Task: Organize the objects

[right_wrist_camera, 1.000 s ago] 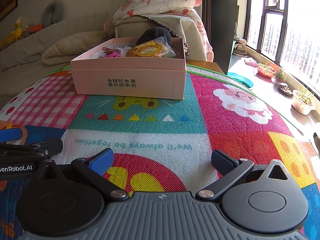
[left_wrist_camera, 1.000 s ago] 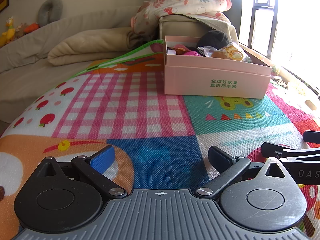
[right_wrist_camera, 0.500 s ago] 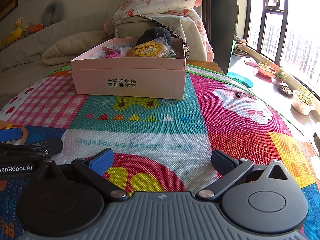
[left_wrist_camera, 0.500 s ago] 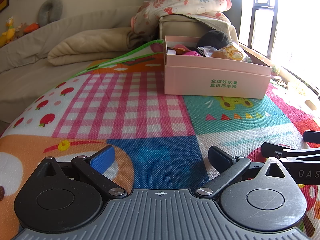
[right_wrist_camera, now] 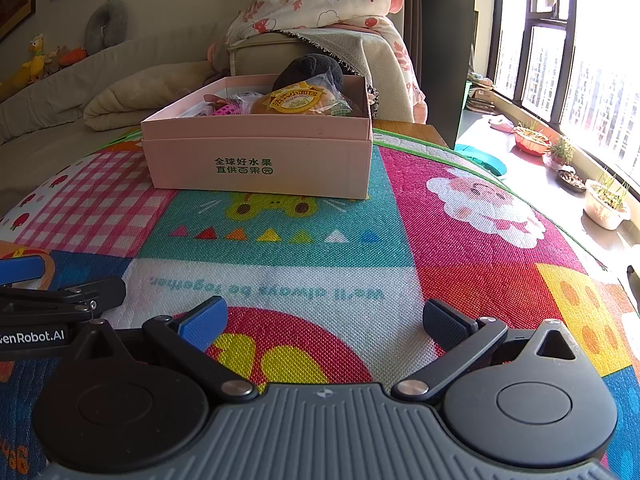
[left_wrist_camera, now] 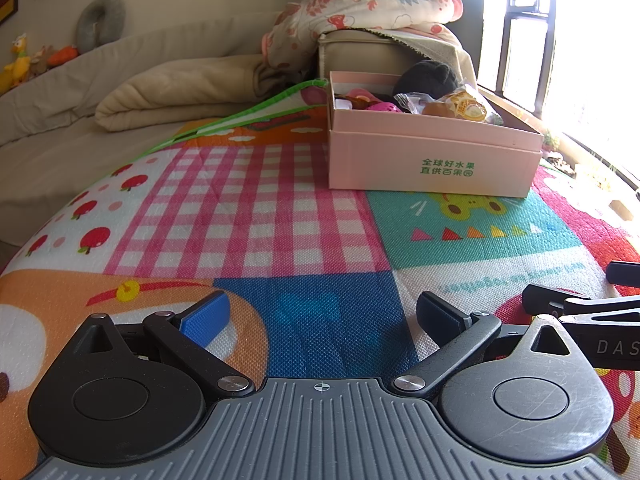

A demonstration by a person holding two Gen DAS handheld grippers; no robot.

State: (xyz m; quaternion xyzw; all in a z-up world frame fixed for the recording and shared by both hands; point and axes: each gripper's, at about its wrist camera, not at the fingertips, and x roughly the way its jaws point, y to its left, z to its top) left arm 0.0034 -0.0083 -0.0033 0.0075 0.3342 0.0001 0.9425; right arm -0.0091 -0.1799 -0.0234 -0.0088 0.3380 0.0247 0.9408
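**Both grippers sitting open before the filled pink box**

The left gripper [left_wrist_camera: 324, 314] is hovering low over the colourful play mat [left_wrist_camera: 256, 208], its blue and black fingers spread wide with nothing between them. Just to its right, the right gripper [right_wrist_camera: 325, 320] is sitting in the same pose, fingers apart and empty, over the mat's red and yellow patch. The two are lying side by side, each showing at the edge of the other's view.

Farther ahead on the mat, the pink cardboard box [left_wrist_camera: 430, 160] with green printed characters is standing upright, well apart from both grippers. It is lying ahead and to the right in the left wrist view, and ahead and slightly left in the right wrist view [right_wrist_camera: 260, 160]. Inside it, a wrapped bun [right_wrist_camera: 300, 100] is resting toward the right, a dark plush item [right_wrist_camera: 312, 70] is rising behind it, and pink toys [left_wrist_camera: 376, 102] are lying at the left.

Potted plants [right_wrist_camera: 606, 206] are lining the sill at far right.
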